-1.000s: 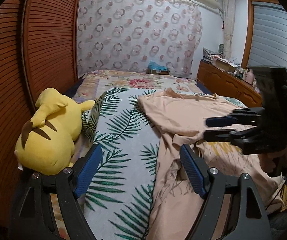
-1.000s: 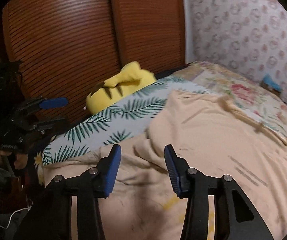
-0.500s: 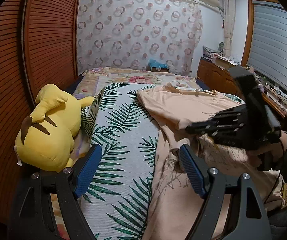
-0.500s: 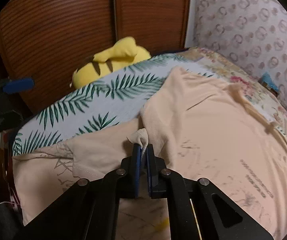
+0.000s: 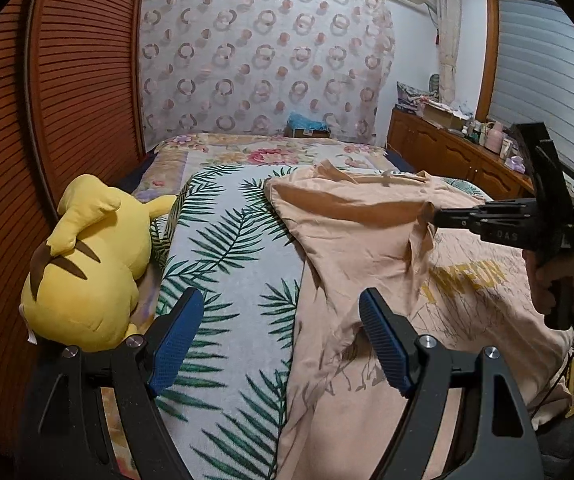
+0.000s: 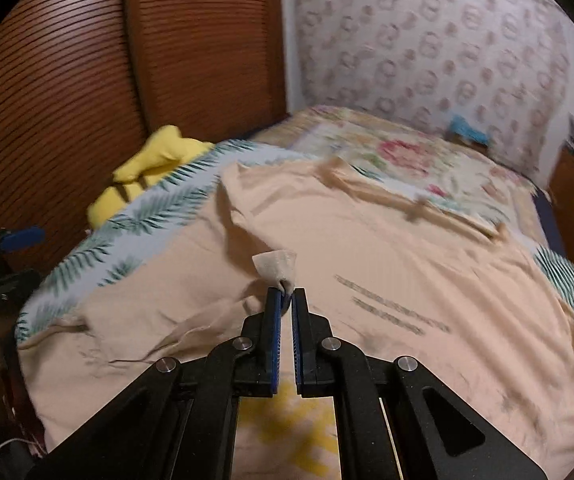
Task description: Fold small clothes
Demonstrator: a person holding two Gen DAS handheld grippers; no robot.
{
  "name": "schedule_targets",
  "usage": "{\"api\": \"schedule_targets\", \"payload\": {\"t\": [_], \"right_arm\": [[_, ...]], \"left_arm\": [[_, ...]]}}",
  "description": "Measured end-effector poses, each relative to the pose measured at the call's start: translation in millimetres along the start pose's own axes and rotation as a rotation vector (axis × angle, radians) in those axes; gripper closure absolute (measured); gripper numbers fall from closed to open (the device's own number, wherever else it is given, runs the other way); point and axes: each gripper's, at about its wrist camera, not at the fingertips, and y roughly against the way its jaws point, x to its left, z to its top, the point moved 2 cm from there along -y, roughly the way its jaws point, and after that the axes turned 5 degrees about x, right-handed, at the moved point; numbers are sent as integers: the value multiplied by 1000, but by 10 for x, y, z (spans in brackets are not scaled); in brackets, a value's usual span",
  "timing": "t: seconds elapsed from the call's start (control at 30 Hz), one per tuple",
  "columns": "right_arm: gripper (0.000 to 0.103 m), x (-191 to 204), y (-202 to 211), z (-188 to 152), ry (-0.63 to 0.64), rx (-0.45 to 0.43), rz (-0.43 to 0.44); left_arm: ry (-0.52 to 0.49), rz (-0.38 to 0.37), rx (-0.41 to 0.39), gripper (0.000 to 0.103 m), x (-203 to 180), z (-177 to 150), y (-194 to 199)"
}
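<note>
Folding is begun with the shirt (image 6: 387,264) spread over the bed (image 5: 231,264), toward its right edge, its hem at the near edge. The right gripper (image 6: 285,300) is closed on a pinch of the cloth with a white tag; the pinch should be lifted slowly and carried across, so that the fabric is not dragged into creases. The left gripper (image 5: 277,336) is held wide open and empty above the near edge, where the shirt border lies. A second ago the right jaws were open above the cloth; since then they have been closed on it, and the fold is raised.
</note>
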Motion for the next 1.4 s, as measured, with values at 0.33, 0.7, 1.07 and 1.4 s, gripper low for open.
{"api": "schedule_targets", "payload": {"t": [0.33,0.7,1.07,1.4], "right_arm": [[56,-28,-37,-69,-24,21,-64],[55,-399,28,-255,-14,95,-105],[55,-587,65,-383,-28,98,-93],[55,-663,77,-451,-32,93,-89]], "left_arm": [[-58,-22,25,22,-60,295,-304],[-81,-68,153,52,-65,644,-1014],[-38,-85,257,61,-4,801,-1579],[-57,-117,261,97,-67,987,-1619]]}}
